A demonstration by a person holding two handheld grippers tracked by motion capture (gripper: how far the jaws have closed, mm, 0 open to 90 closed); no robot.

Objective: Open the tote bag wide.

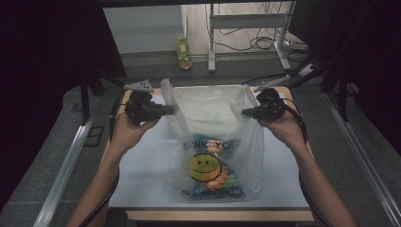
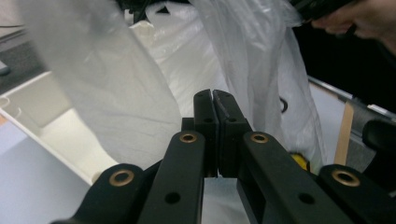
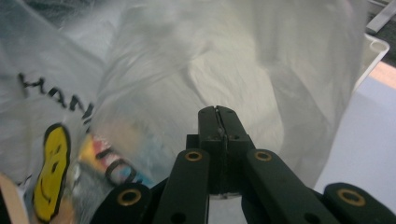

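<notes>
A clear plastic carrier bag (image 1: 213, 142) with a yellow smiley face (image 1: 206, 167) stands upright on the white table top (image 1: 146, 179). Colourful packets (image 1: 223, 178) lie in its bottom. My left gripper (image 1: 169, 110) is shut at the bag's left handle (image 1: 168, 92), and my right gripper (image 1: 245, 112) is shut at the right handle (image 1: 236, 101), with the mouth spread between them. In the left gripper view the jaws (image 2: 213, 95) meet with bag film (image 2: 112, 93) beside them. In the right gripper view the jaws (image 3: 217, 111) are pressed together against the bag (image 3: 187, 60), the smiley (image 3: 51, 172) at lower left.
A white tray (image 2: 51, 126) sits on the table behind the bag. On the floor beyond the table stand a bottle (image 1: 183, 52) and a metal frame (image 1: 246, 21) with cables. The table's wooden front edge (image 1: 213, 215) is close to the person. The other hand (image 2: 355, 21) is at the left gripper view's top right.
</notes>
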